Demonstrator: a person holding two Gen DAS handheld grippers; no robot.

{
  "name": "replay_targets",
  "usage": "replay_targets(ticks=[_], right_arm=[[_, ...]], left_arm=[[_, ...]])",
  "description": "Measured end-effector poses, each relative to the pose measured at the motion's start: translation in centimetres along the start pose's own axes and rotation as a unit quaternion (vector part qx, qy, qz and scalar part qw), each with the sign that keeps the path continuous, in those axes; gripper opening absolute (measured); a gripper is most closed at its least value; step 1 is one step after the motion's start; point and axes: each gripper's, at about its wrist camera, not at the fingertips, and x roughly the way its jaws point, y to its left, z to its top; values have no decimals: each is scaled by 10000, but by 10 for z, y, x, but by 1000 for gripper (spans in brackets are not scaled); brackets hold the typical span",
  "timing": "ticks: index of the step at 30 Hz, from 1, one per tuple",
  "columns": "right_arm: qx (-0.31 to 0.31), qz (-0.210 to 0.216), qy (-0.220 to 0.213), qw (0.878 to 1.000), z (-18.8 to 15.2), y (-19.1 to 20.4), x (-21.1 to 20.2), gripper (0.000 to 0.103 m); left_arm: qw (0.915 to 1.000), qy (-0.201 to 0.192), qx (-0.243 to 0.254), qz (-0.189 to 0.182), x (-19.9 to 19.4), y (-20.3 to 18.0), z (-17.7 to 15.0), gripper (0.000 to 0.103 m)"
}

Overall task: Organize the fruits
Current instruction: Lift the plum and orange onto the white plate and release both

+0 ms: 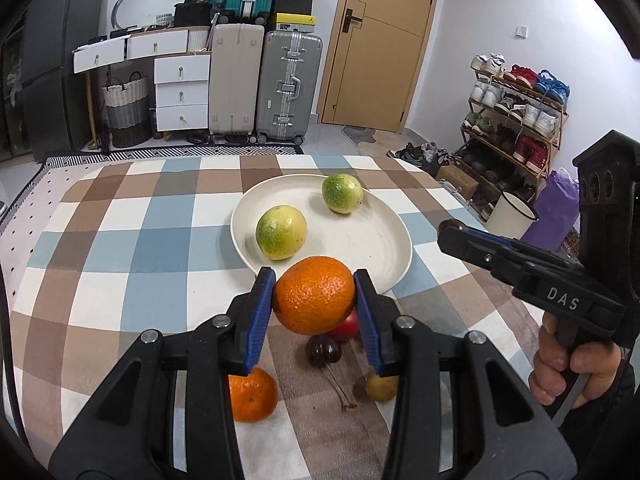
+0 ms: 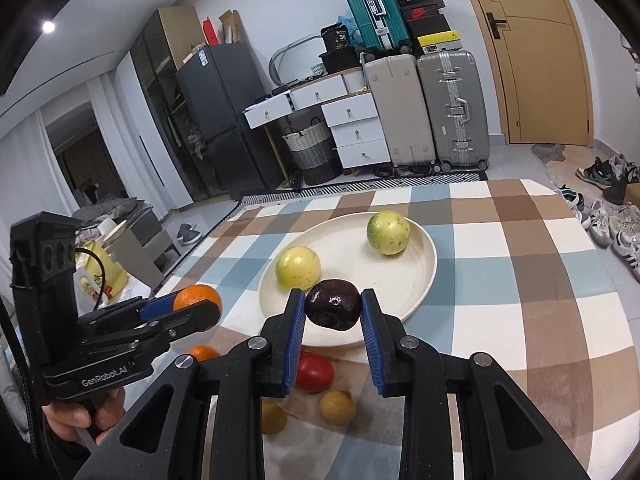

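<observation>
Left wrist view: the left gripper (image 1: 314,294) clamps a large orange (image 1: 314,295) between its blue pads, lifted above a table under a checked cloth (image 1: 120,220) of brown, blue and white squares. Just beyond the claw sits a cream plate (image 1: 360,240) with two green-yellow fruits (image 1: 281,232). Below the held orange lie a smaller orange (image 1: 252,396), a dark cherry (image 1: 323,353) with its stem, a red fruit (image 1: 347,326) mostly hidden behind the orange, and a yellowish fruit (image 1: 380,388) partly covered by the claw's right finger. To the right, the right gripper (image 1: 452,230) is seen side-on, its load hidden.

In the right wrist view the right gripper (image 2: 333,311) is closed narrow on a dark purple fruit (image 2: 332,309) over the plate's near rim. Behind the table stand suitcases (image 1: 288,88), white drawers (image 1: 182,92), a wooden door (image 1: 384,40) and a shoe rack (image 1: 516,120); a dark fridge (image 2: 216,120) shows at far left
</observation>
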Motion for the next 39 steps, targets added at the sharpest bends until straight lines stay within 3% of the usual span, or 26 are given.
replay_targets(ticks=[7,22,37,39], right_arm=[[-74,-3,128,9999,6,-3,18,28],[428,20,282,9987,-1,-28,43,28],[455,-42,311,9985,-2,-29,53,29],[425,-72,353,9984,-3,-28,56,47]], left_arm=[[9999,90,99,37,26,-2,5,37],[9992,334,208,30,73,-11,9,37],[9989,456,108,11,88,-6,6,37],[9989,457,89,39,87,-7,7,37]])
